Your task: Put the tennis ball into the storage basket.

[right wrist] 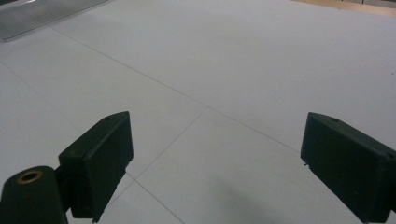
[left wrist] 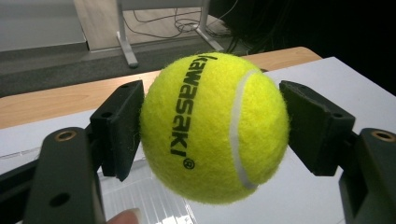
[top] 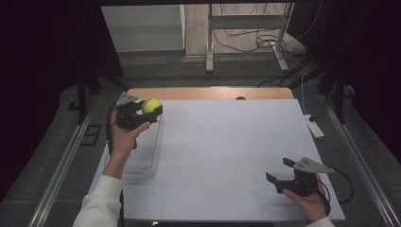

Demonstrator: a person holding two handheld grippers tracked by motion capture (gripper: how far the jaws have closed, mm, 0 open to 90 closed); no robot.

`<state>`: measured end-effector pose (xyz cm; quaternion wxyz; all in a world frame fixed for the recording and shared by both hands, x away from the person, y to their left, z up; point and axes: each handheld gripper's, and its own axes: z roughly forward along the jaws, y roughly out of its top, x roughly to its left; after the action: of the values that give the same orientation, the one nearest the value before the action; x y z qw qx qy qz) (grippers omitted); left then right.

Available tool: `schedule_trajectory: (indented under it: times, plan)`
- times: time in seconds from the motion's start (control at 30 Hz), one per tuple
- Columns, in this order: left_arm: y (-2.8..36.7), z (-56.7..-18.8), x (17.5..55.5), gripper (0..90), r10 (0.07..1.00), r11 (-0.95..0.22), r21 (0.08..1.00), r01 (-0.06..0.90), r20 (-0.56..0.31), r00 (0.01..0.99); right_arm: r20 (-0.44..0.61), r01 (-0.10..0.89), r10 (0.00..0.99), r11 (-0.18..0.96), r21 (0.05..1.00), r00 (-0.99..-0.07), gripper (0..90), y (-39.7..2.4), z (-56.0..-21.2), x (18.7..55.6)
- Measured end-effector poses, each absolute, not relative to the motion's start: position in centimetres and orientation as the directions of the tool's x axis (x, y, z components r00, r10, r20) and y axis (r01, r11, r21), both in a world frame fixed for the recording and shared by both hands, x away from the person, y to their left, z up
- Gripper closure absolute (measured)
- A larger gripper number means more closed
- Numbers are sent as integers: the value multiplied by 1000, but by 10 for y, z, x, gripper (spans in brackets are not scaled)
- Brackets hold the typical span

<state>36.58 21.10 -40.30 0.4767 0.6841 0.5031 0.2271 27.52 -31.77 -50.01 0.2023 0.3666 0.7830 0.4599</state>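
Observation:
A yellow tennis ball (top: pixel 152 106) (left wrist: pixel 215 126) printed "Kawasaki" is clamped between the two black pads of my left gripper (top: pixel 147 112) (left wrist: pixel 212 128), held up in the air over the far left of the white table (top: pixel 227 151). Below it lies a clear plastic tray (top: pixel 144 156) (left wrist: pixel 140 200) at the table's left edge. My right gripper (top: pixel 279 171) (right wrist: pixel 215 163) rests low near the front right of the table, its jaws wide open with only bare white surface between them.
A wooden strip (top: pixel 208 92) runs along the table's far edge. A white power strip (top: pixel 314 126) lies off the right side. Metal stand legs (top: pixel 246 42) and cables sit on the floor beyond. The clear tray's corner (right wrist: pixel 42 14) shows far off in the right gripper view.

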Motion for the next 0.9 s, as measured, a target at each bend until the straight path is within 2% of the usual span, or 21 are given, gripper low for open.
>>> schedule_trajectory:
  times: [0.9]
  plan:
    - [223,-404,385,270,934,-17,870,492,-162,318,22,387,761,304,871,-648,101,-318,-500,275]
